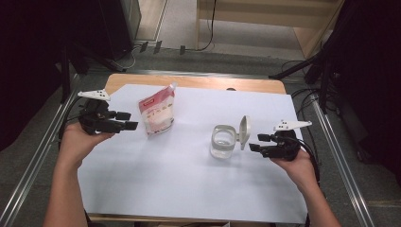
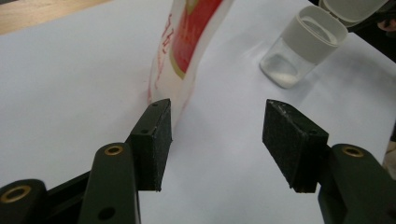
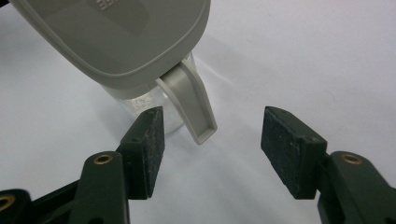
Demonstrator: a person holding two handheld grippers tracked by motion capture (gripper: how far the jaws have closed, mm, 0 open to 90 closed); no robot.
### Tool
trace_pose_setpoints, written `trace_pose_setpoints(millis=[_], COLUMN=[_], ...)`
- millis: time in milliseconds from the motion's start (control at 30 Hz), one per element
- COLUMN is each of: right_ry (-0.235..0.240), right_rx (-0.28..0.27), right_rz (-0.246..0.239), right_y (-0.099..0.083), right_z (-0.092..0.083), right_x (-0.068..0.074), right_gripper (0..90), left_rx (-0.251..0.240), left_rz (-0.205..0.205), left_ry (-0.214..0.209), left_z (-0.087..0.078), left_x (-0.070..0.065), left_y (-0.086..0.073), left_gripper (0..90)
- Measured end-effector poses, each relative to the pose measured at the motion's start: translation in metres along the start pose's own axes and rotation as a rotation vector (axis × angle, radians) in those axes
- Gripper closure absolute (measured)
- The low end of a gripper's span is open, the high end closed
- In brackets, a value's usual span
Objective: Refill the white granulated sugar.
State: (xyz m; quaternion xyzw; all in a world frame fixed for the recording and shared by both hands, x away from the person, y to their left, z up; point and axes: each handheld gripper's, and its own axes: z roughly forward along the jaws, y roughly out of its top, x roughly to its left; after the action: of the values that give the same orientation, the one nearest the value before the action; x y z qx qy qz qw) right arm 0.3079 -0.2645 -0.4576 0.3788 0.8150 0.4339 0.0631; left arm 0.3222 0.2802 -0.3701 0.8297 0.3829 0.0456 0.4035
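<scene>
The left gripper [image 1: 128, 120] is approaching the standing pouch [image 1: 157, 112] with jaws wide apart and empty, while the right gripper [image 1: 260, 143], also open and holding nothing, waits just beside the clear jar [image 1: 222, 141], whose lid [image 1: 244, 131] is flipped up. I judge the next move is to close on the pouch's side without tipping it. Both things stand mid-sheet on the white paper [image 1: 179, 189], well away from the edges, with free room between them.
</scene>
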Motion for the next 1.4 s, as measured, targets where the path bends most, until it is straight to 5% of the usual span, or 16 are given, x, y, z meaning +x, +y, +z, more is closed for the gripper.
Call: trace_pose_setpoints(millis=[800, 1067, 1400], right_ry=[-0.034, -0.03, -0.008], right_rx=[0.009, 0.015, 0.017], right_rz=[0.013, 0.006, -0.032], right_y=[-0.013, -0.014, -0.011], right_z=[-0.01, -0.009, -0.004], right_x=[0.004, 0.008, 0.017], right_gripper=[40.5, 40.6, 42.6], left_rx=[0.002, -0.03, -0.04], left_rz=[-0.028, -0.077, -0.073], left_ry=[0.022, 0.05, 0.059], left_z=[0.046, 0.052, 0.058], left_x=[0.009, 0.009, 0.008], left_y=[0.028, 0.034, 0.032], left_gripper=[51.4, 65.7, 81.7])
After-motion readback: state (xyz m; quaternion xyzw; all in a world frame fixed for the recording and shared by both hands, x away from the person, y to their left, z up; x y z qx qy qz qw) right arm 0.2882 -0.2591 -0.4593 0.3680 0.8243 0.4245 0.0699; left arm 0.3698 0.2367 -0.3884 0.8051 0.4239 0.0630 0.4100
